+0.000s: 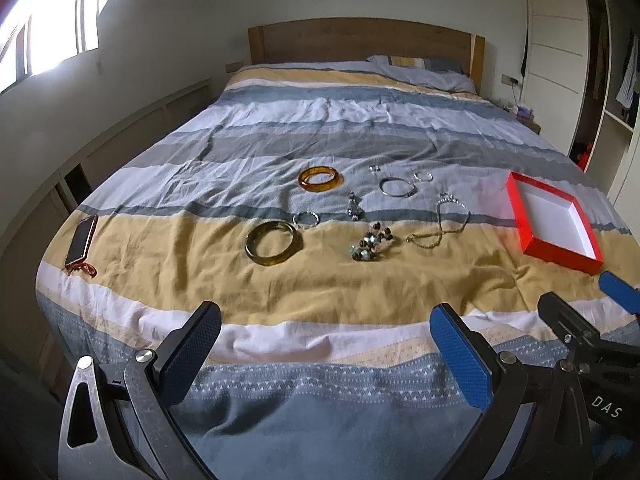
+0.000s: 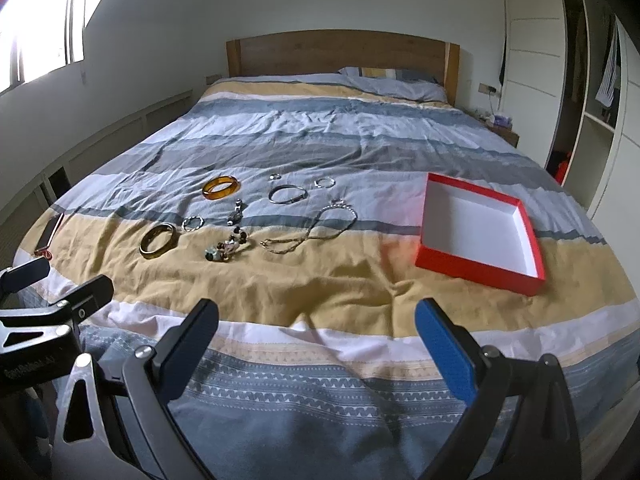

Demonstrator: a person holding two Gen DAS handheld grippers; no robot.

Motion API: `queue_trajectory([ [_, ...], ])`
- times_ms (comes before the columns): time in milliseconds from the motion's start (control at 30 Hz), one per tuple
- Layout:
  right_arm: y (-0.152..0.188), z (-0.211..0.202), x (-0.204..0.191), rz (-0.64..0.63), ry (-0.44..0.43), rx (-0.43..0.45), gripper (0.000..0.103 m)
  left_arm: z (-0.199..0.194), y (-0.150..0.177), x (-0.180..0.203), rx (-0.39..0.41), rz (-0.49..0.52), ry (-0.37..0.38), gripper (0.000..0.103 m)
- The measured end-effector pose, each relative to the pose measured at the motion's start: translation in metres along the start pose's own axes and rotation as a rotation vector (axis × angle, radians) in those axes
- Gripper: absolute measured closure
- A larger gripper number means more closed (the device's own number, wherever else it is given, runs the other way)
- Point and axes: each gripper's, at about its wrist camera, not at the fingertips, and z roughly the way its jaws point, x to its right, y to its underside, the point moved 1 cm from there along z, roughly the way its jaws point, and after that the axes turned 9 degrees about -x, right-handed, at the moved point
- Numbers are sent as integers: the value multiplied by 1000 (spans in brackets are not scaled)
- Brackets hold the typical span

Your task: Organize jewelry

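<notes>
both grippers hang over the foot of a bed covered in a striped blue, grey, white and mustard-yellow duvet [image 1: 320,288], and neither touches anything. the left gripper [image 1: 326,344] has its two fingers spread wide with only bedding between them, and the right gripper [image 2: 316,340] is likewise spread wide and holding nothing. the jewelry lies loose in a cluster on the middle of the duvet, well beyond both sets of fingers. at the far side sits a translucent amber-orange bangle [image 1: 321,179], and nearer, on the yellow stripe, a darker olive-brown bangle [image 1: 272,243] with a small twisted silver ring-shaped bracelet [image 1: 306,219] just beside its far edge. a small silver wristwatch [image 1: 353,206] lies between the bangles and the thin silver bangle with a clasp [image 1: 396,187]; near that are a pair of small silver hoops [image 1: 423,176] and a tiny silver ring [image 1: 374,168]. a bracelet of mixed dark and green beads [image 1: 370,245] is bunched on the yellow stripe, next to a long fine chain necklace [image 1: 442,224] looped loosely. to the right, apart from the jewelry, rests a shallow open red cardboard box with a white inside [image 2: 478,236], nothing in it. a dark phone in a red-trimmed case [image 1: 82,240] lies near the left edge of the bed.
</notes>
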Motion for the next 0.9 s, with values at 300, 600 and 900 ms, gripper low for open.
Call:
queue_trajectory([
  [300, -3, 19, -3, 1, -28, -39, 3, 12, -12, -10, 0, -22, -23, 1],
  [600, -10, 34, -10, -11, -61, -63, 5, 33, -15, -20, -17, -22, -52, 1],
  [900, -18, 48, -21, -50, -116, -81, 5, 56, -19, -37, -28, -50, -73, 8],
])
